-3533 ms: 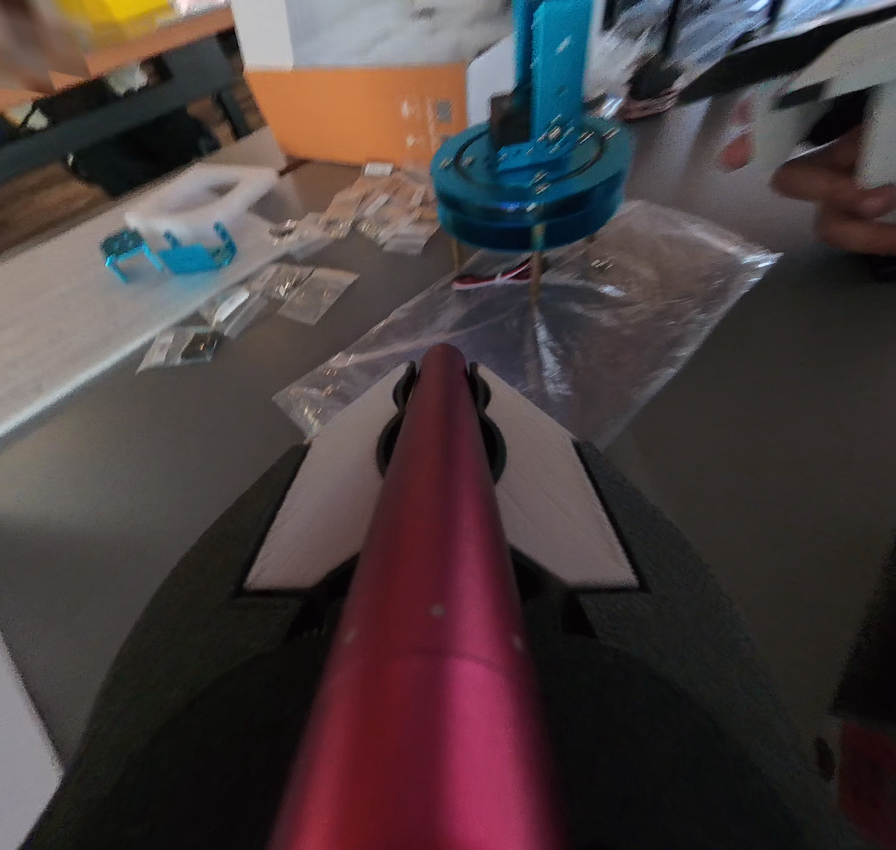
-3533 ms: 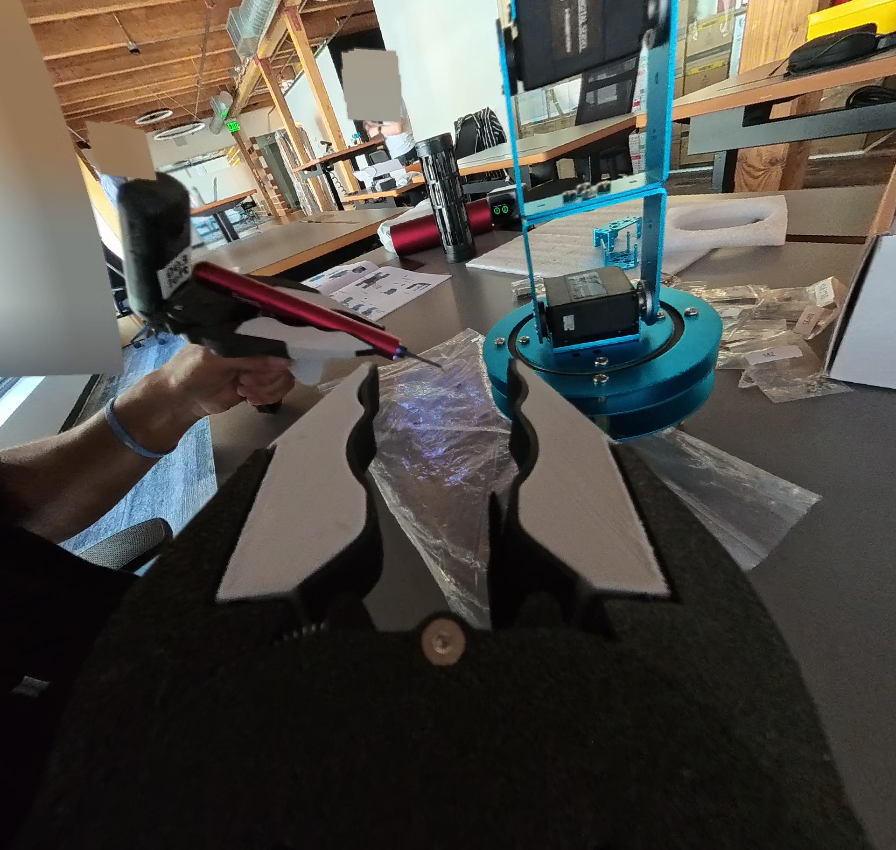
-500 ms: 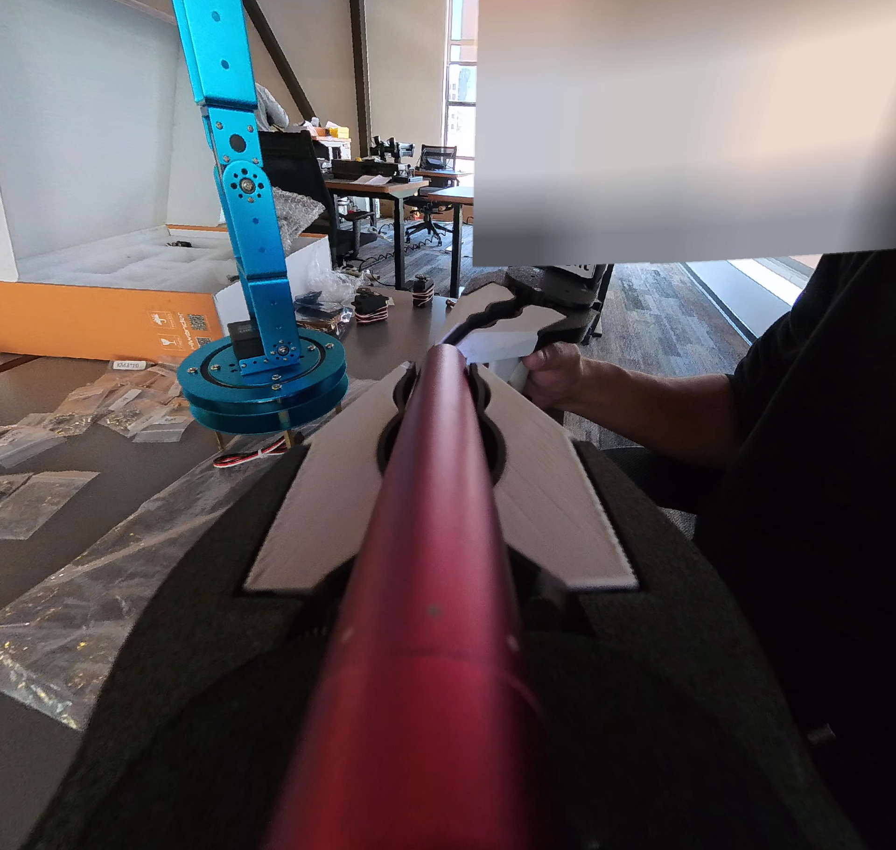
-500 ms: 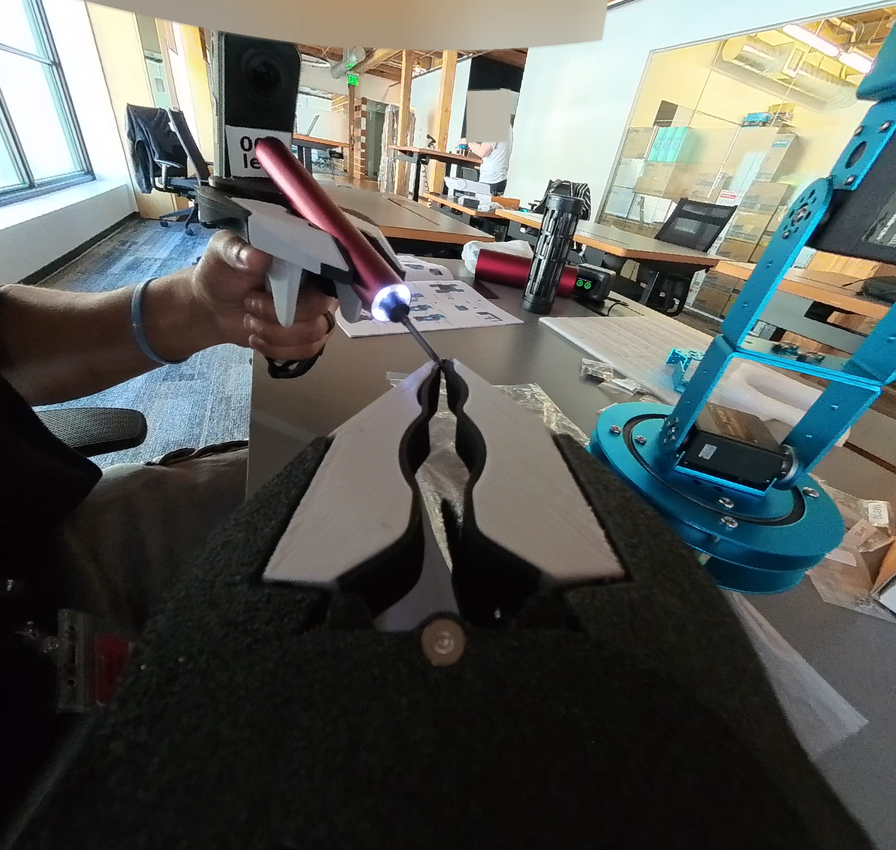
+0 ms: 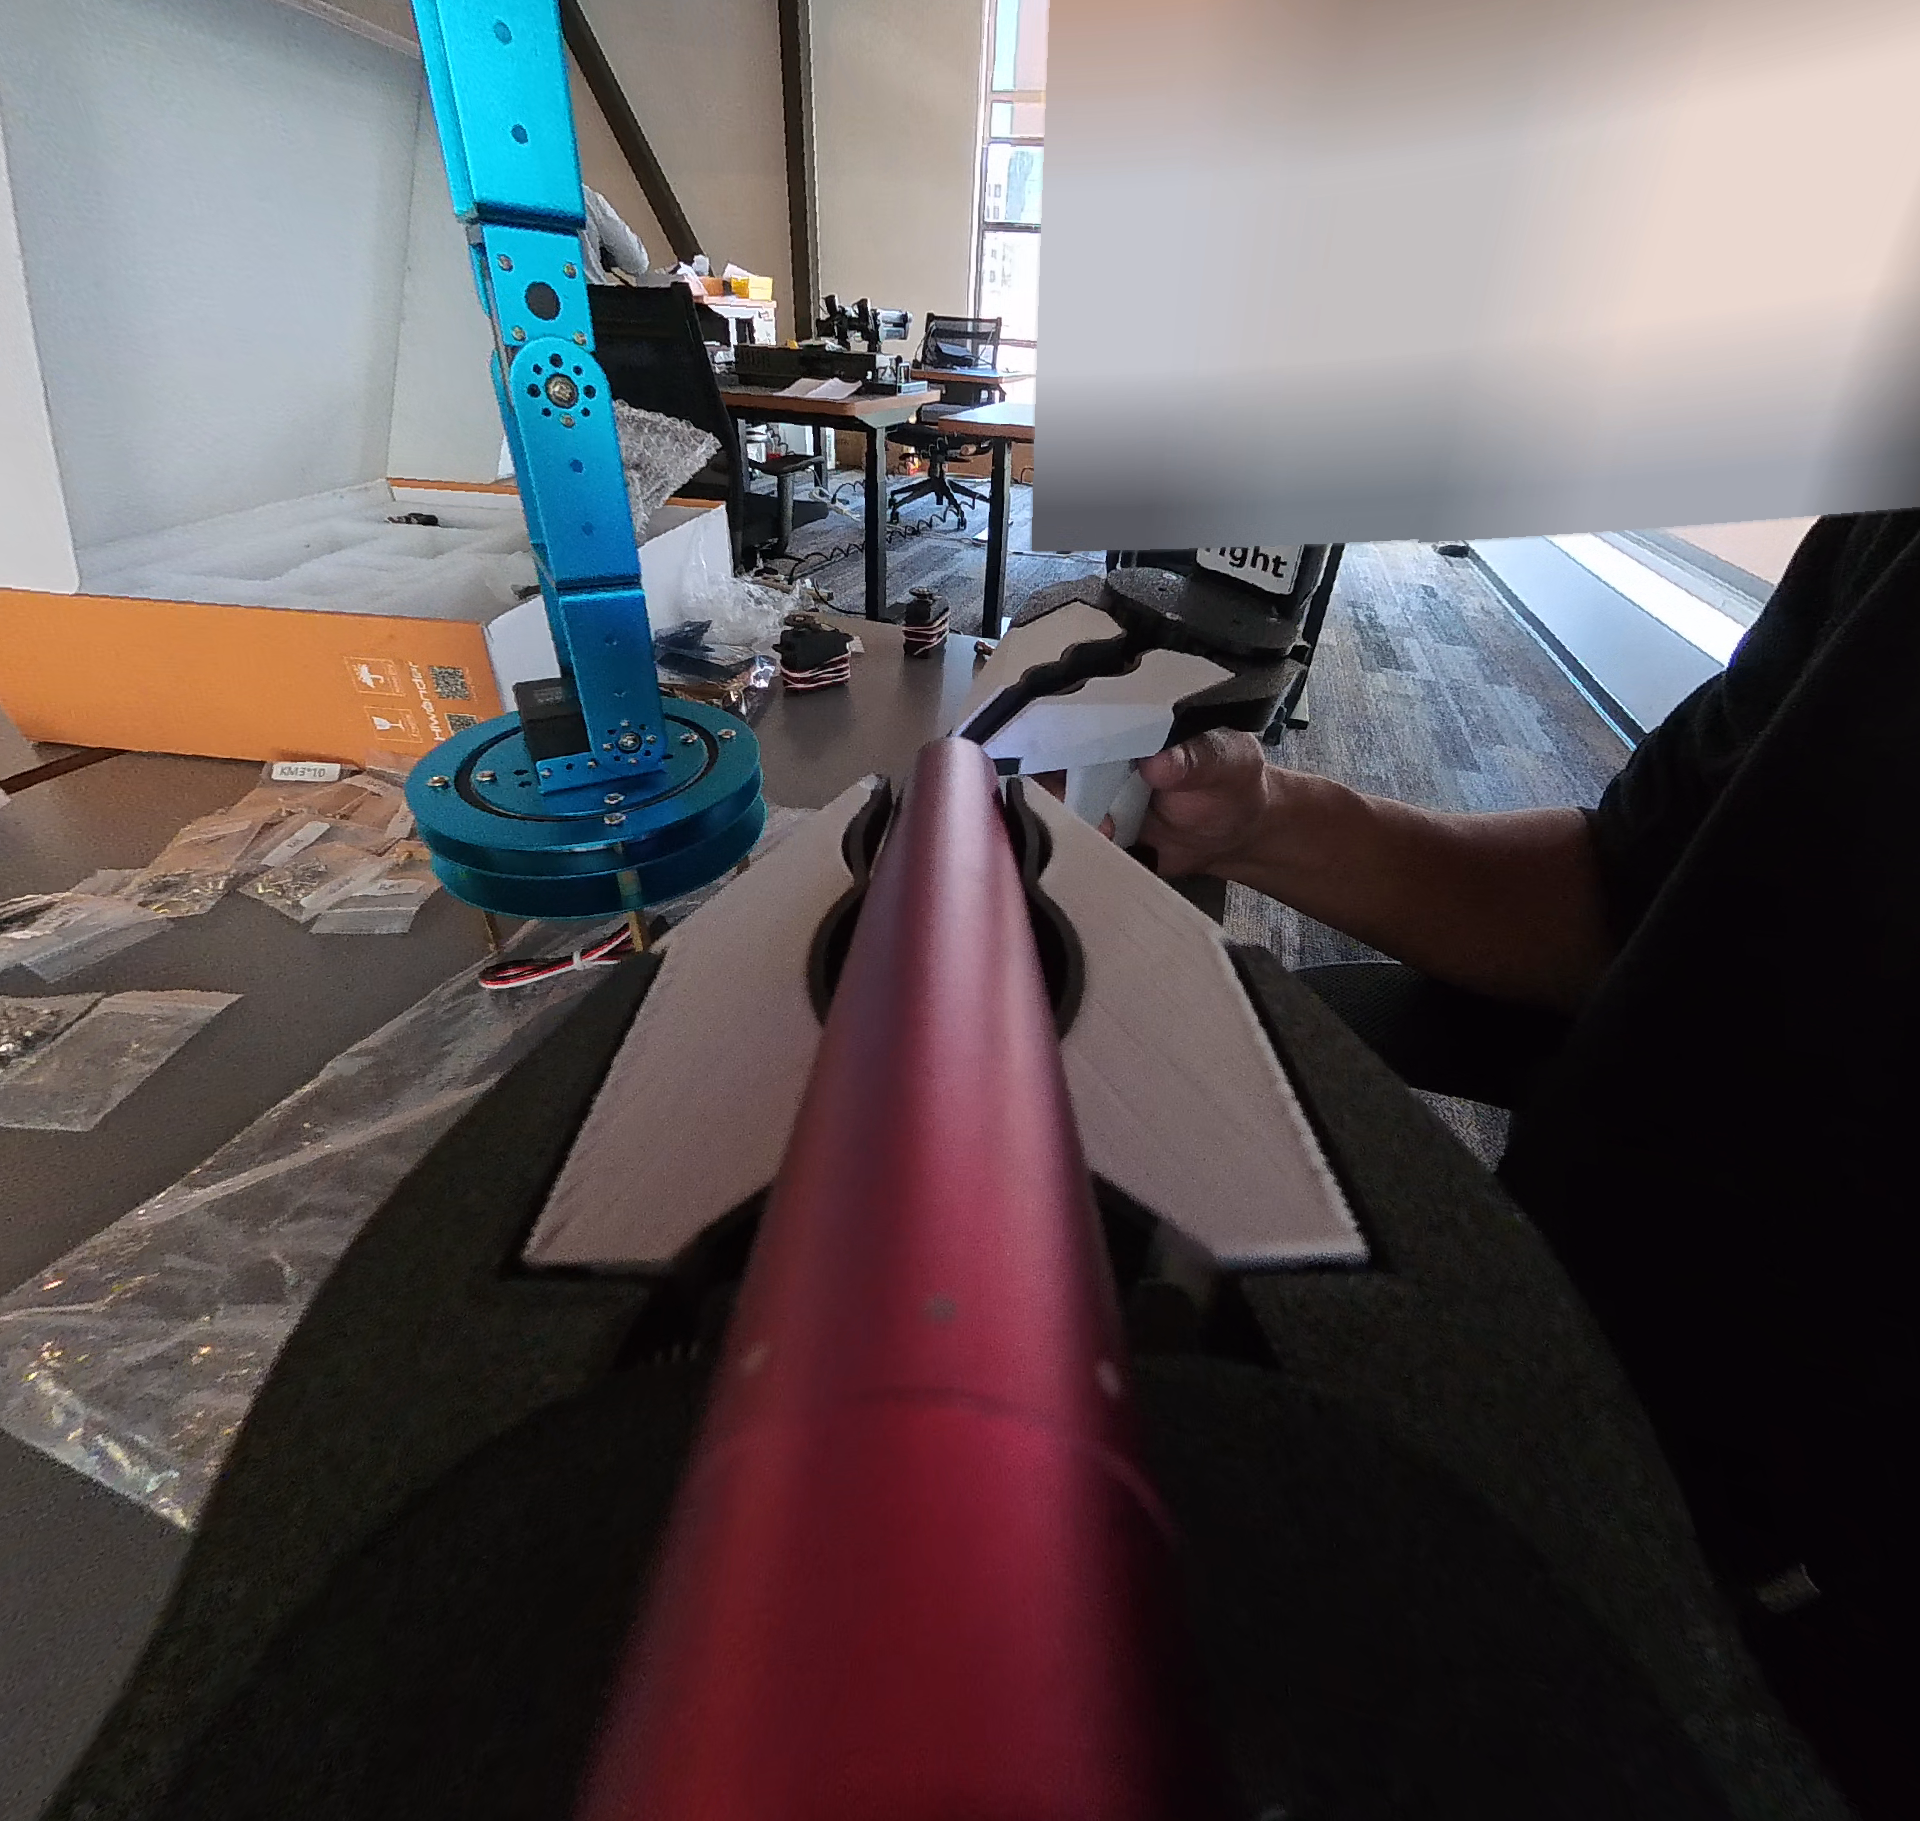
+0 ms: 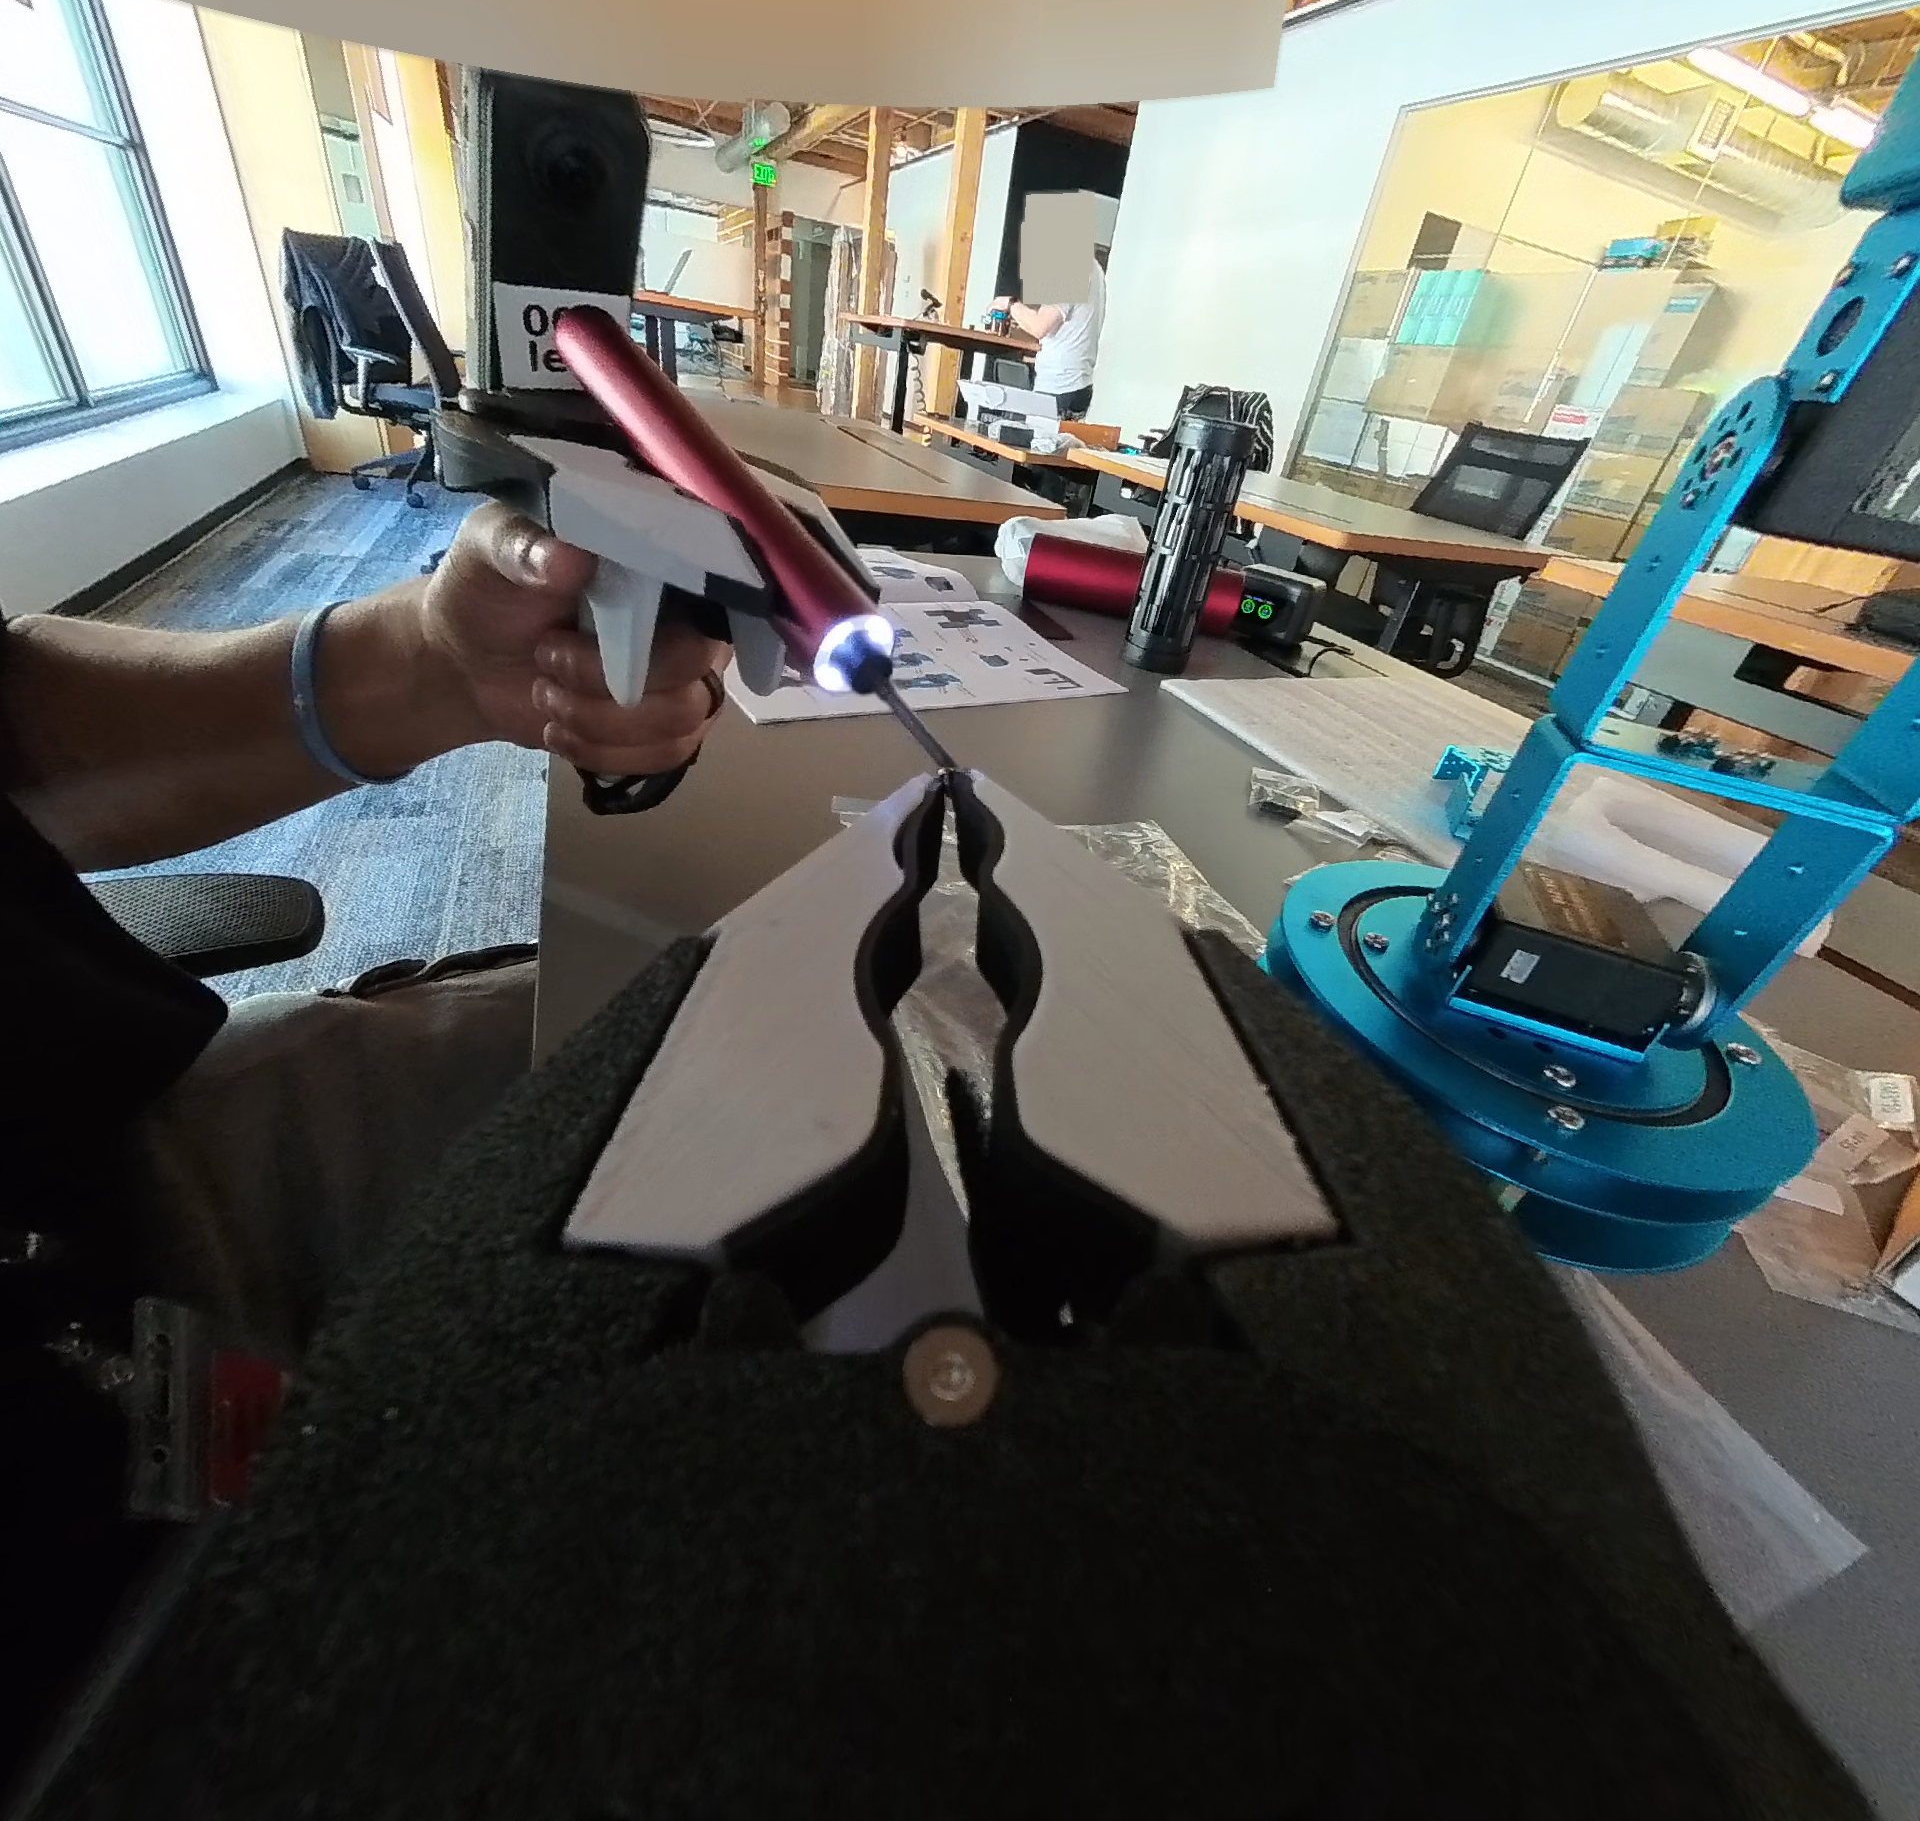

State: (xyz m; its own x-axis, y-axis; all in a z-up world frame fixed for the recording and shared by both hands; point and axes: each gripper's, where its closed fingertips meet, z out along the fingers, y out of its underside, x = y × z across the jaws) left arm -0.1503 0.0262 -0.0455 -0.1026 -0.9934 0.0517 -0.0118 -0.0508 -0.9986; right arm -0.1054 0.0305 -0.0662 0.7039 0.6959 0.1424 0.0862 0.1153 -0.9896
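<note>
Left gripper (image 5: 951, 795): jaws clamped round a red powered screwdriver (image 5: 914, 1252), whose long axis runs forward along the jaws. In the right wrist view the same tool (image 6: 717, 514) shows a lit ring at its nose and a thin dark bit (image 6: 914, 727) slanting down toward the right gripper (image 6: 948, 784).

Right gripper: jaws together at the tips, and the bit's point meets them there (whether a small part is pinched between them is too small to tell). The bit thus lies straight ahead of the right jaws, its axis tilted up and away to that view's left.

A blue metal robot arm (image 6: 1538, 1044) stands on the desk (image 6: 1091, 763), near both grippers and touching neither.

Count: two grippers, one screwdriver, one blue arm, several clear bags of hardware (image 5: 125, 1044), one orange box (image 5: 239, 670), two loose servos (image 5: 816, 654).
</note>
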